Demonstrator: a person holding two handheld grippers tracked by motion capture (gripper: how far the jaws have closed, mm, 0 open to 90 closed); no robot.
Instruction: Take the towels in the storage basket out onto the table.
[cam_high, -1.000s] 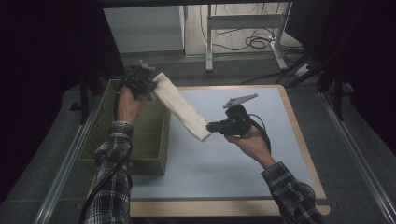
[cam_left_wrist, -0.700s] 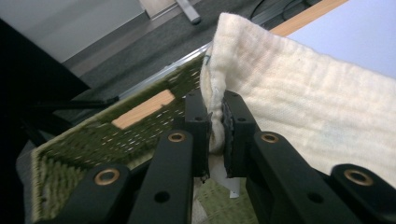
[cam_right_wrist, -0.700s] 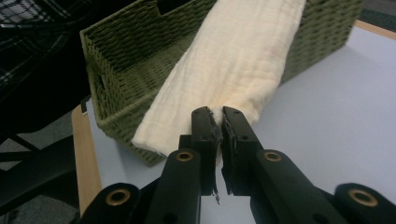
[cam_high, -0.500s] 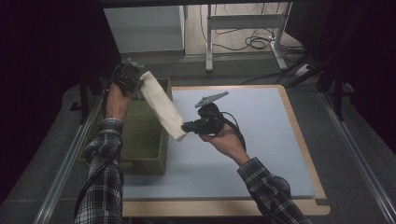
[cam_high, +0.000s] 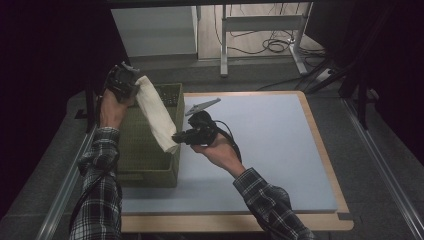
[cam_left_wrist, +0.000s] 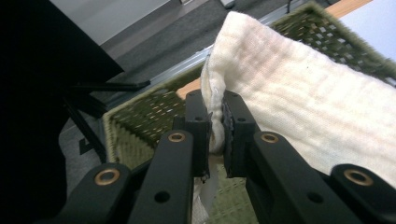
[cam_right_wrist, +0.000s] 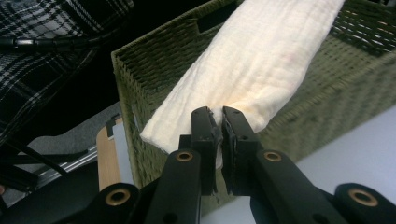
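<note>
Dim surroundings ring a wood-edged table (cam_high: 327, 165) topped with a pale blue-grey mat, which fills the middle and right of the high view; grey flooring, a white cabinet and the legs of a metal stand with loose cables lie along the top of that frame. On the left part of the table sits a green woven basket (cam_high: 145, 160), open at the top, its near wall towards the bottom of the frame. Over it hangs a cream folded cloth (cam_high: 156, 119), stretched into a long narrow band. Its long axis runs on a slant in the high view, from upper left near the basket's far left corner down to lower right at the basket's right rim, so the upper end points to the frame's upper left and the lower end towards the centre. The left gripper (cam_high: 131, 84), held up in the upper left by a hand in a plaid sleeve, is clamped on the cloth's upper end; in the left gripper view its jaws pinch a bunched edge of the fabric (cam_left_wrist: 215, 123) with the basket (cam_left_wrist: 140, 116) behind. The right gripper (cam_high: 175, 138), near the frame's centre, is clenched on the lower end; in the right gripper view its jaws nip the cloth's (cam_right_wrist: 252, 60) lower edge above the basket (cam_right_wrist: 327, 102).
</note>
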